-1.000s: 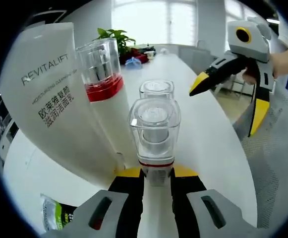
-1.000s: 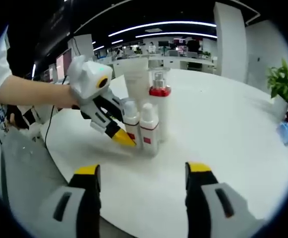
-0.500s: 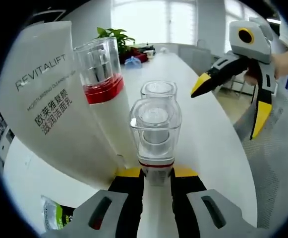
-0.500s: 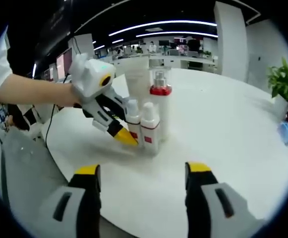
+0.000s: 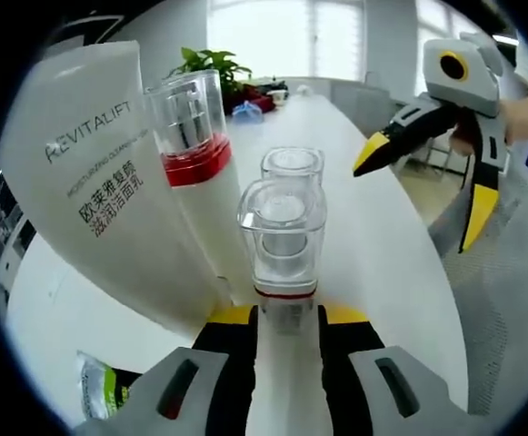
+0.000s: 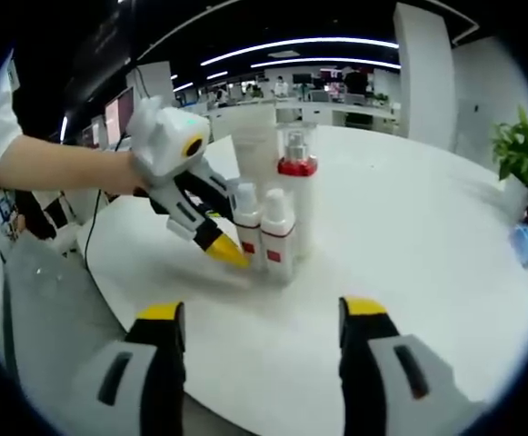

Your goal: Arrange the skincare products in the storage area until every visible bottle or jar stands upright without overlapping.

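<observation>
A small white bottle [image 5: 282, 238] with a clear square cap and a red band stands upright between the yellow tips of my left gripper [image 5: 286, 318], which is shut on its base. Right behind it stands a second small bottle [image 5: 291, 169]. To its left are a taller pump bottle [image 5: 191, 145] with a red collar and a white REVITALIFT tube [image 5: 86, 182]. In the right gripper view the same group stands close together on the white table [image 6: 427, 236]: the two small bottles [image 6: 247, 227] [image 6: 279, 238], the pump bottle [image 6: 297, 191] and the tube [image 6: 253, 145], with the left gripper [image 6: 222, 252] at their base. My right gripper [image 6: 264, 313] is open and holds nothing.
A green and black sachet [image 5: 100, 400] lies flat at the left jaw's side. Potted plants [image 5: 211, 68] [image 6: 523, 154] stand far across the table. The right gripper [image 5: 416, 202] hovers at the table's edge, held by a hand. A grey chair [image 5: 509, 300] is beside the table.
The left gripper has tilted very slightly while staying on the small bottle. The bottles and the right gripper have not visibly moved.
</observation>
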### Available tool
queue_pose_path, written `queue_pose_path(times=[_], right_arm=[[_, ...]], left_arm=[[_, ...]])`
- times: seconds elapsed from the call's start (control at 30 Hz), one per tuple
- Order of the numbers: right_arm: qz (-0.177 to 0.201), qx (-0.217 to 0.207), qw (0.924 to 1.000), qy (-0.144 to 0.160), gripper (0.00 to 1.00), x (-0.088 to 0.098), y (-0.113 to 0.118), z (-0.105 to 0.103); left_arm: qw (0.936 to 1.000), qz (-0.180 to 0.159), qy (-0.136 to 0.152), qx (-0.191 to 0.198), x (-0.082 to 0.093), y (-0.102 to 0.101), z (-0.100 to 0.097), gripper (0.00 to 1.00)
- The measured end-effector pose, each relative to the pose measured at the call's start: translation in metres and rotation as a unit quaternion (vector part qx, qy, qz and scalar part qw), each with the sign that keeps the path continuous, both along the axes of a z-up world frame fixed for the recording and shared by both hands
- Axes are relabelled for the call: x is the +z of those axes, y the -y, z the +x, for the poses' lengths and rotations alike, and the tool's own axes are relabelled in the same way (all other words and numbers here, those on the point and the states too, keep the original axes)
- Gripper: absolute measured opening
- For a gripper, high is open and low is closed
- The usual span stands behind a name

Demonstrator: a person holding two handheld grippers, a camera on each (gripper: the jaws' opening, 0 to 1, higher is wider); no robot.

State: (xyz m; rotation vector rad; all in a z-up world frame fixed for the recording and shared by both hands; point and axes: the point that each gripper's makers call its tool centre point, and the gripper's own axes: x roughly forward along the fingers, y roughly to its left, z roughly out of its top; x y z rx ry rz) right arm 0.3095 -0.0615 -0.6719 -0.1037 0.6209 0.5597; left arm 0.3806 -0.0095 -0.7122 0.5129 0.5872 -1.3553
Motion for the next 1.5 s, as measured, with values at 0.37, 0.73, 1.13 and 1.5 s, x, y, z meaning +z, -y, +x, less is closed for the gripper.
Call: queue_pose_path(times=[0.37,0.73,1.13,1.5], right_arm=[[-0.005,0.007,0.9999,0.005,0.71,0.005,-0.004,-0.002],[-0.009,0.011,0.9999,0.010,0.75,0.011,-0.003,-0.002],[-0.003,0.009,0.9998,0.016,0.79,0.022,-0.001,-0.004],[0.004,0.010,0.9998,0.016,0.85,0.024,-0.001,-0.006]], left_arm=[[0.9997,0.011,-0.004,0.023,0.006,-0.021,-0.006,0.33],[0.9973,0.018,-0.016,0.069,0.011,-0.050,-0.017,0.53],[0.9894,0.018,-0.028,0.141,0.021,-0.091,-0.030,0.60],[0.9662,-0.010,-0.050,0.253,0.032,-0.135,-0.040,0.82]])
